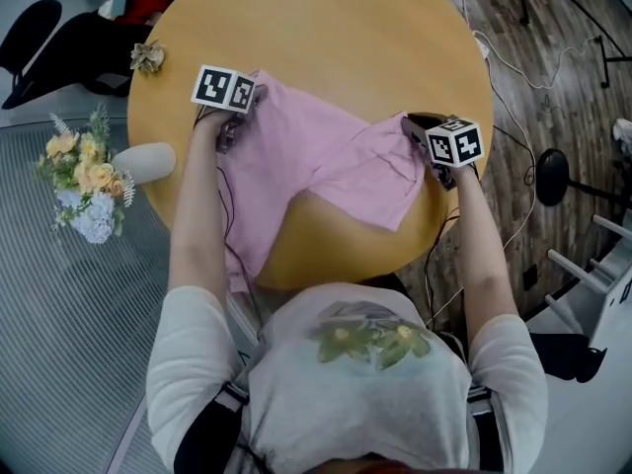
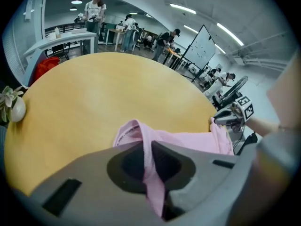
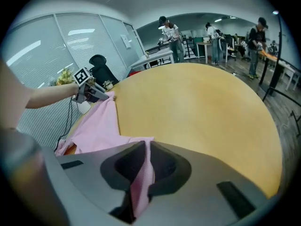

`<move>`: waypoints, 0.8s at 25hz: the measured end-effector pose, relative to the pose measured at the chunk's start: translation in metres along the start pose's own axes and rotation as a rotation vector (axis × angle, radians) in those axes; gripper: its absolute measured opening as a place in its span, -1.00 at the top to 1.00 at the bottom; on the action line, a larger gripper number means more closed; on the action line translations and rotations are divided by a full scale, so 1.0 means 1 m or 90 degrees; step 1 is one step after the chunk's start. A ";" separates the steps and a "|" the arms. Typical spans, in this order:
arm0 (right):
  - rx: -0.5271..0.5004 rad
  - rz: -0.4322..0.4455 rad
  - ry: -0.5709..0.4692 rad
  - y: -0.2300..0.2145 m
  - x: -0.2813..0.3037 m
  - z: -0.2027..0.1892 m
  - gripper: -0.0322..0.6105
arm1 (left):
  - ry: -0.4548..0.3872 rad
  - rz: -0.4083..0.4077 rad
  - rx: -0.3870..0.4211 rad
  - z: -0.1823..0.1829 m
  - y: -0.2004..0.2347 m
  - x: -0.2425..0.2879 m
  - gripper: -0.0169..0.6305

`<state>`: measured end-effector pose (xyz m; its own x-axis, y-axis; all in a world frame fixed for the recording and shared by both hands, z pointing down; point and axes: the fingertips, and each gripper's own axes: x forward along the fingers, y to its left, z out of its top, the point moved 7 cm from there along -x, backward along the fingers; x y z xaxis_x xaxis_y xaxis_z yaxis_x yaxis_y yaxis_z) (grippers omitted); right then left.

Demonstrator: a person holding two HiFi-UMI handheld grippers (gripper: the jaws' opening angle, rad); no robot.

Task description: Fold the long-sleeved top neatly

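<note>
Round wooden bench [image 1: 346, 38] fills the upper head view. Pink top [image 1: 296, 156] lies spread on the bench's near half, mostly flat. 1 part hangs over the bench's near rim on the left side. Another part is doubled over toward the bench's right rim, leaving a bare wedge of bench between the 2 parts. Far half of the bench is bare wood.

2 bare forearms reach from the near rim onto the bench, 1 gripper in each hand.

Left gripper [image 2: 147, 145] sits at the top's far-left corner, well in from the bench's left rim. Its jaws are closed on a pinch of pink cloth. A fold of the neckband, with small unreadable print on it, bunches up just past the tips.

Right gripper [image 3: 146, 145] sits by the bench's right rim, at the top's right edge. Jaws clamped on a thin fold of cloth that runs down between them.

Off the bench's left rim on the floor side: bouquet [image 1: 87, 181] in a white vase [image 1: 146, 161]. On the bench at its far-left rim: 1 small pale flower piece [image 1: 148, 57].
</note>
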<state>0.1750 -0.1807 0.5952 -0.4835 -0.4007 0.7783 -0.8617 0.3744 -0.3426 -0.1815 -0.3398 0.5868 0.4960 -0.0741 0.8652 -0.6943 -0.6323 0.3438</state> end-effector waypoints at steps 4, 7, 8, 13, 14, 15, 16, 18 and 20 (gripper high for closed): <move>0.024 -0.014 -0.058 -0.002 -0.020 0.003 0.79 | -0.065 -0.007 -0.028 0.002 0.009 -0.021 0.89; 0.030 -0.040 -0.134 0.000 -0.051 0.014 0.79 | -0.136 -0.001 -0.047 0.009 0.012 -0.046 0.89; 0.030 -0.047 -0.165 0.002 -0.064 0.019 0.79 | -0.162 0.003 -0.053 0.013 0.013 -0.056 0.89; 0.037 -0.076 -0.304 0.022 -0.122 0.031 0.79 | -0.250 0.060 -0.096 0.024 0.032 -0.092 0.89; 0.033 -0.081 -0.313 0.026 -0.127 0.029 0.79 | -0.255 0.080 -0.110 0.023 0.038 -0.094 0.89; 0.028 -0.087 -0.314 0.029 -0.130 0.025 0.79 | -0.256 0.102 -0.127 0.022 0.044 -0.094 0.89; 0.021 -0.092 -0.306 0.032 -0.130 0.021 0.79 | -0.253 0.124 -0.142 0.019 0.051 -0.092 0.89; 0.017 -0.096 -0.277 0.035 -0.123 0.010 0.79 | -0.236 0.158 -0.163 0.011 0.062 -0.083 0.88; 0.026 -0.090 -0.248 0.037 -0.114 -0.003 0.79 | -0.215 0.173 -0.176 -0.001 0.067 -0.075 0.75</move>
<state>0.1987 -0.1190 0.4952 -0.3755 -0.7353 0.5643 -0.9253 0.2623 -0.2739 -0.2655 -0.3754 0.5454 0.3868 -0.4813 0.7866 -0.9111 -0.3310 0.2455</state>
